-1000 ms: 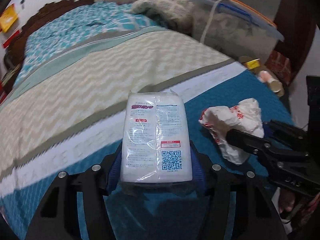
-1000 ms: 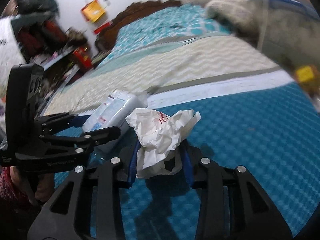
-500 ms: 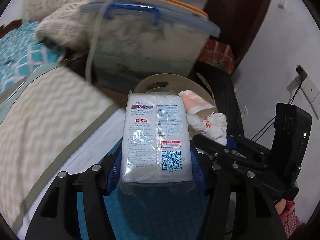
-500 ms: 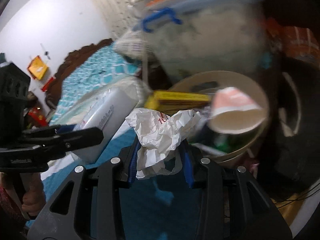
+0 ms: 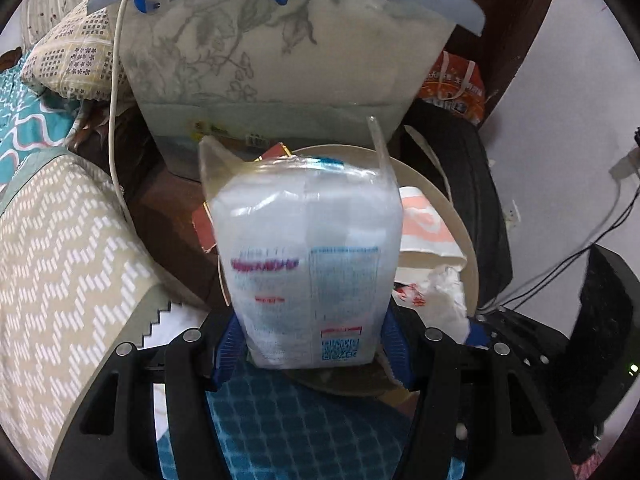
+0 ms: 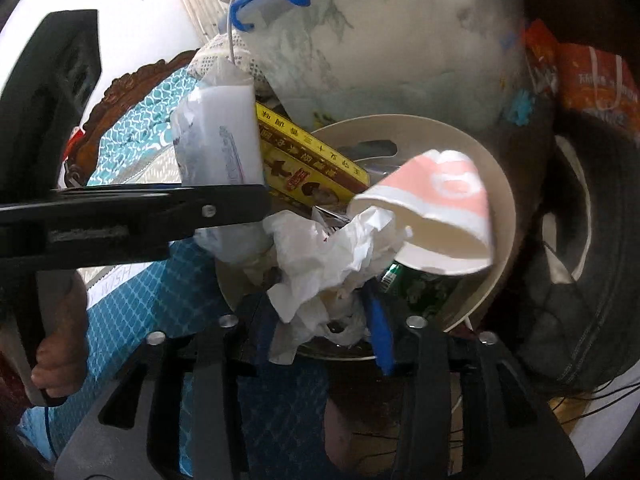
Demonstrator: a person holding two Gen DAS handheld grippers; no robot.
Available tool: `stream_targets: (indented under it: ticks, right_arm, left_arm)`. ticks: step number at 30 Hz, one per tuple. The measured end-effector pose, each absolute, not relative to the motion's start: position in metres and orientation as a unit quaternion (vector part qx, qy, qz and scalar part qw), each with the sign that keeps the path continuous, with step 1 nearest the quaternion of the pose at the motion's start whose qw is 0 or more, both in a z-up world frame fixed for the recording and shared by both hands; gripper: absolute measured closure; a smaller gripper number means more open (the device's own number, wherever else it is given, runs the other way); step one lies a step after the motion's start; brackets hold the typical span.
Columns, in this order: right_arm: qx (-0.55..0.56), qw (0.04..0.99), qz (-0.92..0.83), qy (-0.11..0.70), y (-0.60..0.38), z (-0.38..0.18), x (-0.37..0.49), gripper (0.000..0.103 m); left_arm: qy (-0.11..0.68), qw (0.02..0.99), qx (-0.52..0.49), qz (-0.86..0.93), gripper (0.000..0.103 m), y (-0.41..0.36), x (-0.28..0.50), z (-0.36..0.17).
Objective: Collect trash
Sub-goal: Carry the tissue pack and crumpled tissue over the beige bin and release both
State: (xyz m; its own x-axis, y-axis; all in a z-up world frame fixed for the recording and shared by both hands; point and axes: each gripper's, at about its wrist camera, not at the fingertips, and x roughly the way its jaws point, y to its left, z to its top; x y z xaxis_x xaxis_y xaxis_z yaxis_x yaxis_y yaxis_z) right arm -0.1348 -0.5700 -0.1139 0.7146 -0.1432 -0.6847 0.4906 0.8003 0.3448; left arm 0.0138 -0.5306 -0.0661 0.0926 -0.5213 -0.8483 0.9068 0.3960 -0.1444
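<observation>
Tissue pack (image 5: 308,264): clamped in left tool (image 5: 310,350), above bin (image 6: 496,184) rim. Crumpled paper (image 6: 332,256): pinched in right tool (image 6: 324,332), over bin. Risk: bin already heaped with cup (image 6: 436,216) and box (image 6: 308,164); released items may slide off onto bed (image 5: 68,260).

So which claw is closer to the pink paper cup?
Right. The right gripper, holding crumpled paper, sits just below the cup. The left gripper, holding the plastic packet, is farther left.
</observation>
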Motion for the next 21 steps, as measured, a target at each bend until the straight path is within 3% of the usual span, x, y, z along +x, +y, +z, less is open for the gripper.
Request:
stream_targets:
  ticks: [3,5,11,21]
  right_arm:
    - [0.260,0.893,-0.180,0.319,-0.566,-0.108,-0.144,0.041]
    - [0.255,0.899,-0.180,0.306,-0.559,-0.099,-0.152,0.040]
    - [0.250,0.910,-0.195,0.269,-0.544,-0.078,-0.173,0.038]
    - [0.281,0.908,-0.215,0.225,-0.524,-0.061,-0.203,0.038]
  left_arm:
    - [0.453,0.703,0.208,-0.508,0.044,-0.527,0.014,-0.066]
    - [0.449,0.705,0.207,-0.509,0.035,-0.523,0.012,-0.063]
    - [0.418,0.714,0.197,-0.526,0.027,-0.498,0.001,-0.042]
    - [0.405,0.739,0.117,-0.525,0.025,-0.408,0.006,-0.006]
